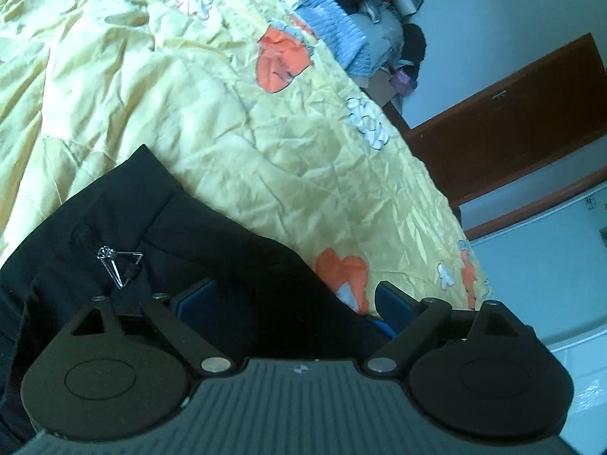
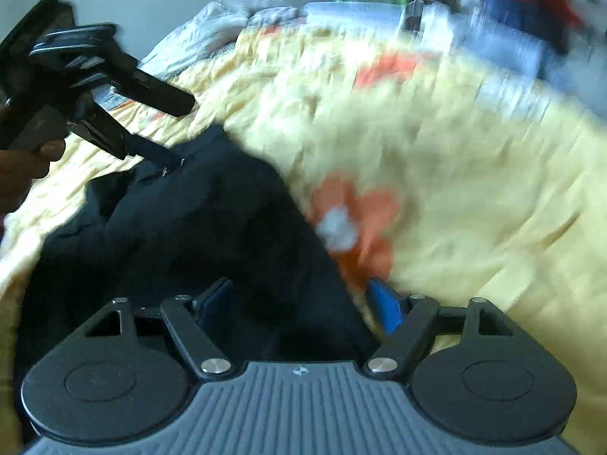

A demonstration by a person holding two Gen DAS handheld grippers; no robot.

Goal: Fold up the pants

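Black pants (image 1: 159,235) lie bunched on a yellow floral bedspread (image 1: 242,121), with a metal zipper pull (image 1: 119,263) showing. My left gripper (image 1: 292,299) is open, its blue pads wide apart with the dark cloth between them. In the right wrist view the pants (image 2: 197,227) fill the lower left. My right gripper (image 2: 299,303) is open over the pants' edge. The left gripper (image 2: 167,132) shows at upper left, its fingers apart at the pants' far end. The right wrist view is motion-blurred.
A pile of clothes (image 1: 341,7) sits at the far end of the bed. A brown wooden door frame (image 1: 512,121) and a pale wall lie to the right. The bed's edge (image 1: 466,250) drops off at right.
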